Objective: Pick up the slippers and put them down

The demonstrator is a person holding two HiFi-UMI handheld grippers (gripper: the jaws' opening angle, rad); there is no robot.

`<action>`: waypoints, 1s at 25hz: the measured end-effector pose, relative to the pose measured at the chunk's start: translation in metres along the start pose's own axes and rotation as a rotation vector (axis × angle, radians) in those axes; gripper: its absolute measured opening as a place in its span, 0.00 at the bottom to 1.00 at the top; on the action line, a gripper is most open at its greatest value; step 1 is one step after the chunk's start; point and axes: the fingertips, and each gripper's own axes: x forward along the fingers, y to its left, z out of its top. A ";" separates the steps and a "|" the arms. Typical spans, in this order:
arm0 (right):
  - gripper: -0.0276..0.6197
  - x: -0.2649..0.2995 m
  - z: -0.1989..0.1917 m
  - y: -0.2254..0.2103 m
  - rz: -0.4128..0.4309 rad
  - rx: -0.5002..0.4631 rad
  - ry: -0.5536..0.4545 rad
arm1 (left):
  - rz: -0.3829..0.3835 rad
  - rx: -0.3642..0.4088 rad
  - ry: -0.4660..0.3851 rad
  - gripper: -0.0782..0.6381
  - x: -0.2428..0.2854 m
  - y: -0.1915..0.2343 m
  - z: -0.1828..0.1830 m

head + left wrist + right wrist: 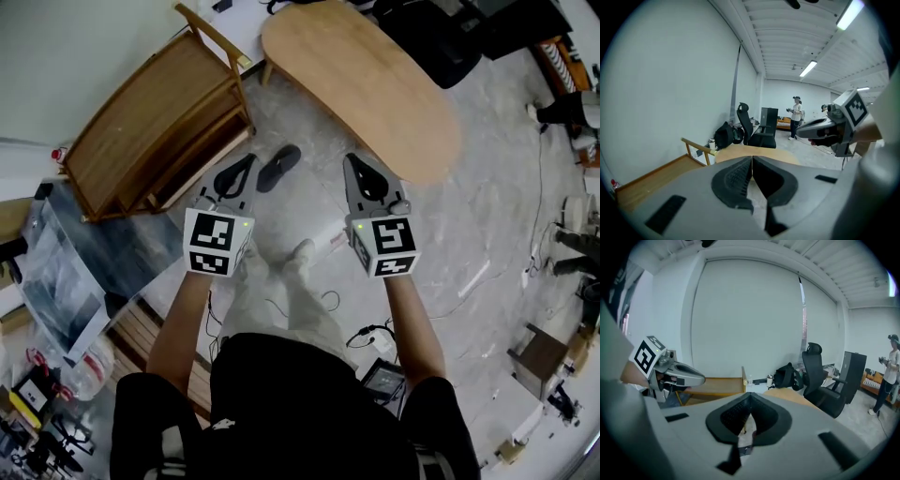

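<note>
Left gripper (247, 162) and right gripper (352, 161): fingers together, nothing clamped. One dark slipper (278, 167) lies on the floor (473, 239).

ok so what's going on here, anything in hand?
A person holds a gripper in each hand, out in front and above the floor. The left gripper and the right gripper are both shut, with nothing between the fingers. One dark slipper lies on the floor between a wooden bench and an oval wooden table, and neither gripper touches it. No second slipper is visible.
</note>
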 end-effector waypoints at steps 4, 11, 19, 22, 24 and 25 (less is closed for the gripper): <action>0.04 -0.018 0.029 0.005 -0.007 -0.027 -0.037 | -0.011 -0.013 -0.035 0.12 -0.021 -0.007 0.036; 0.04 -0.051 0.089 0.013 -0.036 -0.041 -0.180 | -0.008 0.000 -0.135 0.12 -0.058 -0.016 0.094; 0.04 -0.093 0.131 0.022 -0.062 -0.083 -0.239 | -0.002 0.036 -0.220 0.12 -0.092 -0.031 0.137; 0.04 -0.109 0.147 0.026 -0.072 -0.086 -0.290 | 0.001 0.053 -0.250 0.12 -0.102 -0.038 0.149; 0.04 -0.117 0.152 0.030 -0.075 -0.093 -0.305 | 0.003 0.067 -0.266 0.12 -0.109 -0.043 0.155; 0.04 -0.120 0.154 0.032 -0.077 -0.098 -0.309 | 0.002 0.074 -0.273 0.12 -0.112 -0.046 0.158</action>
